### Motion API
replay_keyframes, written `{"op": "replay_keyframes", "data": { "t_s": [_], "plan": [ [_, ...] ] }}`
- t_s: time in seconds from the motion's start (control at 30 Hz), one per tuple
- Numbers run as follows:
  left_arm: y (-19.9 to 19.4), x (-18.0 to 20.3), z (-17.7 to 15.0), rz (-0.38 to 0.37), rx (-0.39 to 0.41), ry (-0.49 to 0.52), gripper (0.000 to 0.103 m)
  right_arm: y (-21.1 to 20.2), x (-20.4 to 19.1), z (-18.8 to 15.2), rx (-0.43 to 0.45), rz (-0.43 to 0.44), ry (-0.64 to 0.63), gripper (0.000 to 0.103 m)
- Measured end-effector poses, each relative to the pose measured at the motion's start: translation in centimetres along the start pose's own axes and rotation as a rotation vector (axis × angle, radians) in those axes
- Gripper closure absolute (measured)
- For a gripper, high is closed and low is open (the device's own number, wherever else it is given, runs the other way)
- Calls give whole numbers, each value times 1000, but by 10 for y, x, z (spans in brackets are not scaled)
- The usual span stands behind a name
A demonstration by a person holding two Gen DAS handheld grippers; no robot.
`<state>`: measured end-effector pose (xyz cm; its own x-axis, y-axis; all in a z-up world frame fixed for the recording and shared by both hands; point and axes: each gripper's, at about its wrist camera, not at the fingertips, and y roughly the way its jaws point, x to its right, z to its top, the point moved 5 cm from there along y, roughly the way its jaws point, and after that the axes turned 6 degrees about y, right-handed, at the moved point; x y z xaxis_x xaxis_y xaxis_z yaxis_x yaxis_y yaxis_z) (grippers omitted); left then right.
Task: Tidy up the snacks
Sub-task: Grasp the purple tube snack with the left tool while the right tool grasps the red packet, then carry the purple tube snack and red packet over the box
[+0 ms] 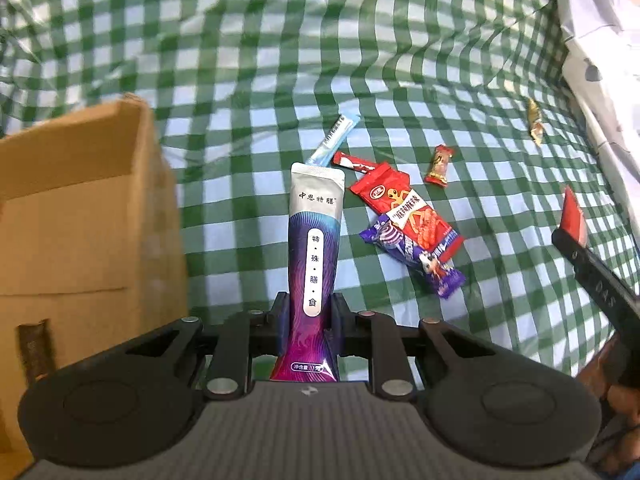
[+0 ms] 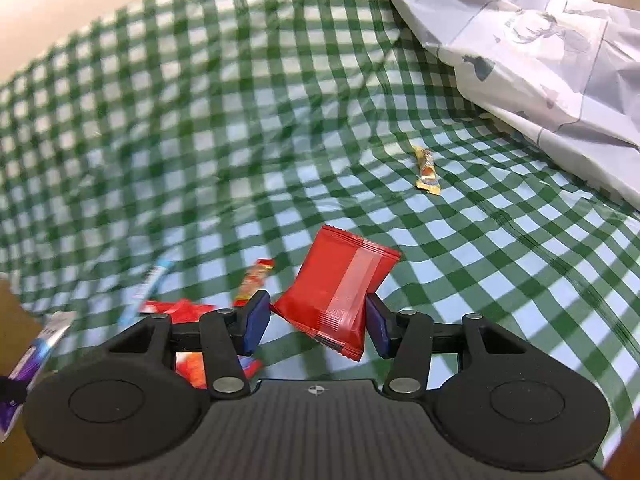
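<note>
My left gripper [image 1: 310, 312] is shut on a tall purple and silver sachet [image 1: 316, 240], held upright beside an open cardboard box [image 1: 80, 208] at the left. My right gripper [image 2: 316, 320] is shut on a red snack packet [image 2: 340, 288], held tilted above the cloth; it also shows at the right edge of the left wrist view [image 1: 572, 216]. On the green checked cloth lie a red spicy-strip pack [image 1: 404, 208], a purple candy pack [image 1: 416, 256], a blue stick [image 1: 336, 140], a small red stick [image 1: 354, 162], a red-brown candy [image 1: 440, 166] and a gold candy [image 1: 534, 120].
A pale printed sheet [image 2: 540, 52] is bunched along the right side of the cloth. The gold candy [image 2: 426, 170] lies near it. The cloth [image 2: 200, 120] is wrinkled. The box's open top faces up at the left.
</note>
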<state>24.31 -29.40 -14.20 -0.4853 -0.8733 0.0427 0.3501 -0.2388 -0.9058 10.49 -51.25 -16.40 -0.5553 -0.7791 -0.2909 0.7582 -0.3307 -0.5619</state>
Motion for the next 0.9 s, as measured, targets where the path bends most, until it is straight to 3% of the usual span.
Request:
{"op": "replay_keyframes", "data": {
  "t_s": [0.3, 0.63, 0.9],
  "plan": [
    [-100, -31, -51, 43, 79, -10, 80, -113, -78, -38, -63, 207, -56, 50],
    [-180, -90, -143, 118, 112, -68, 80, -222, -170, -79, -128, 462, -165, 49],
    [-219, -126, -205, 153, 158, -124, 80, -271, -205, -116, -161, 532, -290, 49]
  ]
}}
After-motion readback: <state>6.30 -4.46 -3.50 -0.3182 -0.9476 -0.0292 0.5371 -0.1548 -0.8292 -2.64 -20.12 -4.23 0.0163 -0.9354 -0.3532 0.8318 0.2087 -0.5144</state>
